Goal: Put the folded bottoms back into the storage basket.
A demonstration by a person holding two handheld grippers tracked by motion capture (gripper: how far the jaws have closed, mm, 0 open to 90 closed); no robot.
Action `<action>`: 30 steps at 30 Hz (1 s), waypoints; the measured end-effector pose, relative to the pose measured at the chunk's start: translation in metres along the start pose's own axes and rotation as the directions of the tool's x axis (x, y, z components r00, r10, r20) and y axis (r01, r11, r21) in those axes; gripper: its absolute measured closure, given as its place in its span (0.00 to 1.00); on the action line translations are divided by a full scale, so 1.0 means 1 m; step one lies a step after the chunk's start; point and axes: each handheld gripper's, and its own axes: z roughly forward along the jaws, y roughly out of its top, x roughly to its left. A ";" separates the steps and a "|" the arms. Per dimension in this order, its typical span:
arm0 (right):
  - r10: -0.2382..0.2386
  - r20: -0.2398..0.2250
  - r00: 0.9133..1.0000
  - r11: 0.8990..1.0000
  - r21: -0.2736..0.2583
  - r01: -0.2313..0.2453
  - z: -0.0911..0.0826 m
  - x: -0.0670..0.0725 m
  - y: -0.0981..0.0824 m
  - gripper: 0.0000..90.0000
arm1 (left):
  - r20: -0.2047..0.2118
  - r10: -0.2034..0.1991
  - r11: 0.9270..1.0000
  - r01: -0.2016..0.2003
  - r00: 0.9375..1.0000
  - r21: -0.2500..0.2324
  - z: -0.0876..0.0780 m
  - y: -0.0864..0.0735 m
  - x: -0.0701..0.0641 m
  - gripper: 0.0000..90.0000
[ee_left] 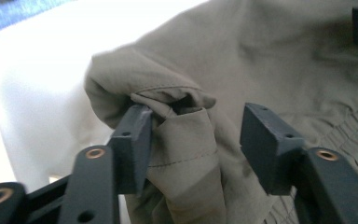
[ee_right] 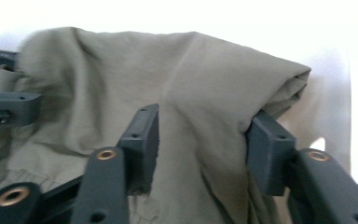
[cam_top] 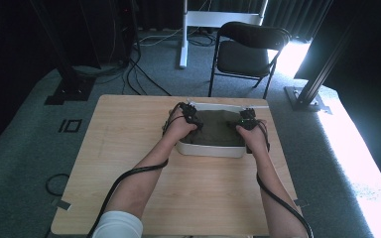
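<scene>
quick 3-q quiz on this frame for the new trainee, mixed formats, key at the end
1. True or false: the olive cloth lies in the white tub on the wooden table.
2. In the left gripper view, the left gripper has its jaws: A) shut with nothing between them, B) open with a fold of the cloth between them, C) clamped on the tub's rim.
3. Fill in: beyond the table's far edge stands a black folding ____.

Key
1. True.
2. B. The right gripper is likewise open around a fold, at the cloth's other end.
3. chair.
</scene>
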 end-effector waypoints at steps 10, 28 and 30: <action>-0.014 -0.032 0.999 0.994 -0.105 0.011 -0.017 0.006 0.006 0.33 | 0.032 -0.017 0.988 0.022 0.999 -0.151 -0.024 -0.001 0.000 0.31; -0.151 -0.078 0.985 0.984 -0.102 0.143 -0.033 0.009 -0.007 0.22 | -0.042 0.016 0.963 -0.026 0.999 -0.268 -0.041 -0.022 0.001 0.18; -0.155 -0.082 0.985 0.981 -0.127 0.144 -0.036 0.010 -0.009 0.21 | -0.046 0.006 0.964 -0.018 0.999 -0.266 -0.043 -0.025 0.004 0.18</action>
